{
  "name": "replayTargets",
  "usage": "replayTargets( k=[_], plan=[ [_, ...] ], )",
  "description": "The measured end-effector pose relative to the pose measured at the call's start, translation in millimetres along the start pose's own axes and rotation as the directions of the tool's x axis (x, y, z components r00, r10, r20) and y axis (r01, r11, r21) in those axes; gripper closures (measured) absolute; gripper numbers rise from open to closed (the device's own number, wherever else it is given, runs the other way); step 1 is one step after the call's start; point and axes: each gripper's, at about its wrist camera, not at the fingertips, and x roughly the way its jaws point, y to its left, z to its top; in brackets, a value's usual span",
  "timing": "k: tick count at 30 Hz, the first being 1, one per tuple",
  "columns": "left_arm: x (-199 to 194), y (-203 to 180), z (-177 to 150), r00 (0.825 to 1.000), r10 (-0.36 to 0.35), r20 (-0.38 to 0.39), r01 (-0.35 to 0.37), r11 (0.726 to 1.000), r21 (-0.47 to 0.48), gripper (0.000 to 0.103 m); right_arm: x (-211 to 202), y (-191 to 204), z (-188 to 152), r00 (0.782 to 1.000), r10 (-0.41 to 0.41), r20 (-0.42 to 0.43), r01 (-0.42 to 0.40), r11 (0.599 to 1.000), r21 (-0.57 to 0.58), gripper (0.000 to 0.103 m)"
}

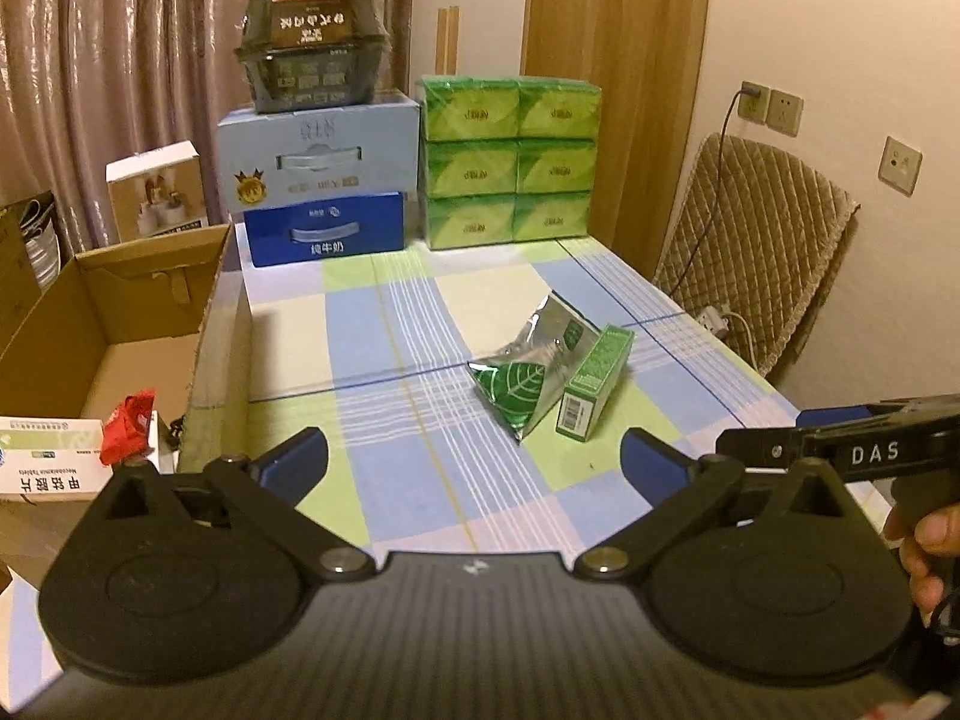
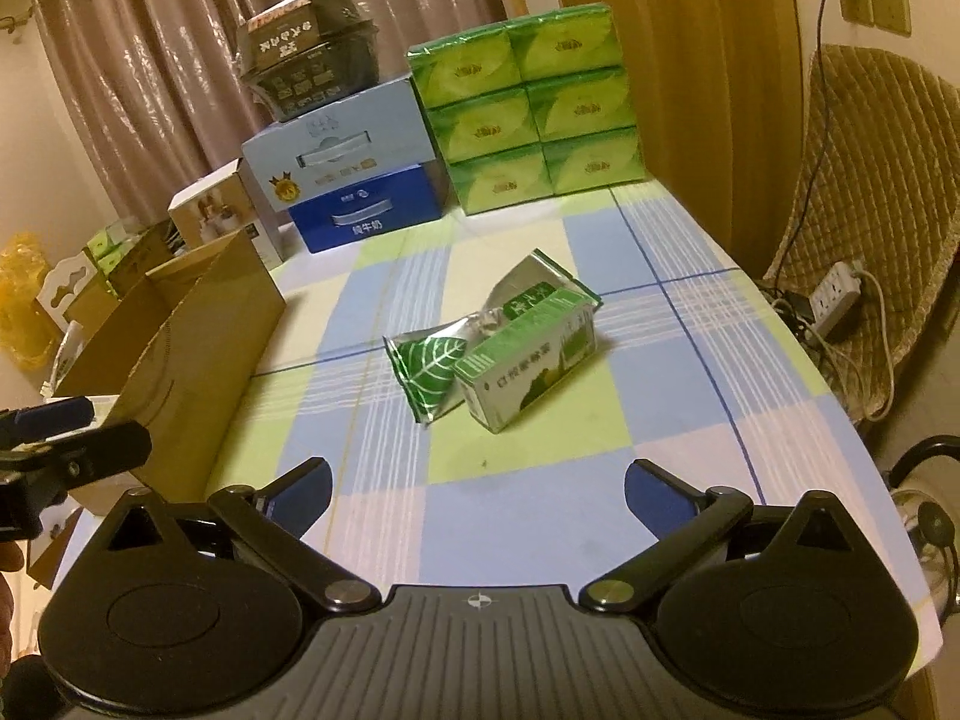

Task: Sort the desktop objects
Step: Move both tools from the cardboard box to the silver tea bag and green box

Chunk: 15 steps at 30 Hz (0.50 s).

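Observation:
A small green carton (image 1: pixel 594 383) (image 2: pixel 525 360) lies on the checked tablecloth (image 1: pixel 396 312) beside a green leaf-print foil pouch (image 1: pixel 510 387) (image 2: pixel 429 369) and a silver foil bag (image 1: pixel 549 330) (image 2: pixel 528 288). An open cardboard box (image 1: pixel 120 324) (image 2: pixel 192 354) stands at the table's left; a white medicine box (image 1: pixel 48 462) and a red wrapper (image 1: pixel 129 426) lie in it. My left gripper (image 1: pixel 474 462) is open and empty, short of the items. My right gripper (image 2: pixel 477 495) is open and empty, also short of them; it shows in the left wrist view (image 1: pixel 840 450).
At the table's back stand a stack of green tissue packs (image 1: pixel 510 162) (image 2: pixel 528 102), a dark blue milk carton (image 1: pixel 327 228), a pale blue carton (image 1: pixel 318 156) and a dark bowl pack (image 1: pixel 312 48). A padded chair (image 1: pixel 756 252) and a power strip (image 2: pixel 837 294) are at the right.

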Motion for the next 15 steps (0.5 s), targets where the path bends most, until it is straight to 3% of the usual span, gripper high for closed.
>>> replayTargets(
  k=[15],
  plan=[
    [44, 0, -10, 0.997, -0.022, -0.076, 0.026, 0.999, 0.048, 0.001, 23, -15, 8, 1.000, -0.019, -0.018, 0.019, 1.000, 0.014, 0.002]
  ],
)
